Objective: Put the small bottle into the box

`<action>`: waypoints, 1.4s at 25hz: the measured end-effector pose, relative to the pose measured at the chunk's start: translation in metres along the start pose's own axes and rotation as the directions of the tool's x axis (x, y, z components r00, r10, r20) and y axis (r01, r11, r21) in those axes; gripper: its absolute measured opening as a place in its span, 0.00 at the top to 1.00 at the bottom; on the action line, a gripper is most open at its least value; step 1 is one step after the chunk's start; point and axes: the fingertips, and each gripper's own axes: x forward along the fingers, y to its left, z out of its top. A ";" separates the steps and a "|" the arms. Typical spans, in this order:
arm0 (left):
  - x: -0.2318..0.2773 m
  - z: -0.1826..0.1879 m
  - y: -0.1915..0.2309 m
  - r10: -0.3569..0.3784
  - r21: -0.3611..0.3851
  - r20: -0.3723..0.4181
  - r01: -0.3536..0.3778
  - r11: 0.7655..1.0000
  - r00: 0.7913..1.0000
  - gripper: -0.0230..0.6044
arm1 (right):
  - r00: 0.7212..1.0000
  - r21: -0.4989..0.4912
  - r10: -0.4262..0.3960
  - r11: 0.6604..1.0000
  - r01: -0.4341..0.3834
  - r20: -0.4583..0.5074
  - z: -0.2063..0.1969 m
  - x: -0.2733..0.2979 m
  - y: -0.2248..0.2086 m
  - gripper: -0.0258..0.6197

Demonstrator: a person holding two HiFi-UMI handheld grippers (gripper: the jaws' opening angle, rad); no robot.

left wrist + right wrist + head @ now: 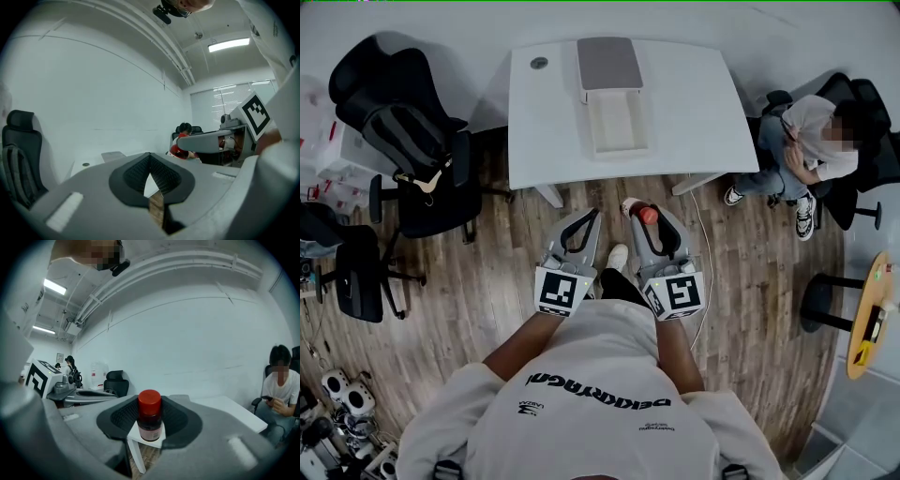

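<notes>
The small bottle point(648, 215), dark with a red cap, stands upright between the pads of my right gripper point(647, 216), which is shut on it above the wooden floor, short of the table. In the right gripper view the bottle point(150, 420) fills the middle of the right gripper point(150, 423). My left gripper point(584, 218) is beside it, shut and holding nothing; its tips meet in the left gripper view point(150, 157). The white box point(617, 122) lies open on the white table point(694, 112), its grey lid point(609, 63) folded back.
Black office chairs point(412, 131) stand left of the table, another one point(356, 267) nearer. A seated person point(811, 141) is at the right. A black stool point(825, 300) and a yellow round table point(872, 314) stand at the right edge. Small devices point(342, 403) lie at the lower left.
</notes>
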 end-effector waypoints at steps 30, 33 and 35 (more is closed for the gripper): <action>0.134 0.003 0.036 0.157 0.030 -0.032 -0.156 0.987 0.987 0.96 | 0.987 0.022 0.161 0.987 -0.161 -0.023 -0.003 0.104 -0.105 0.74; 0.140 0.002 0.040 0.174 0.025 -0.033 -0.173 0.985 0.984 0.96 | 0.985 0.016 0.173 0.985 -0.172 -0.024 -0.005 0.111 -0.109 0.74; 0.143 -0.001 0.044 0.182 0.021 -0.037 -0.181 0.983 0.983 0.96 | 0.984 0.001 0.178 0.984 -0.178 -0.025 -0.004 0.116 -0.110 0.74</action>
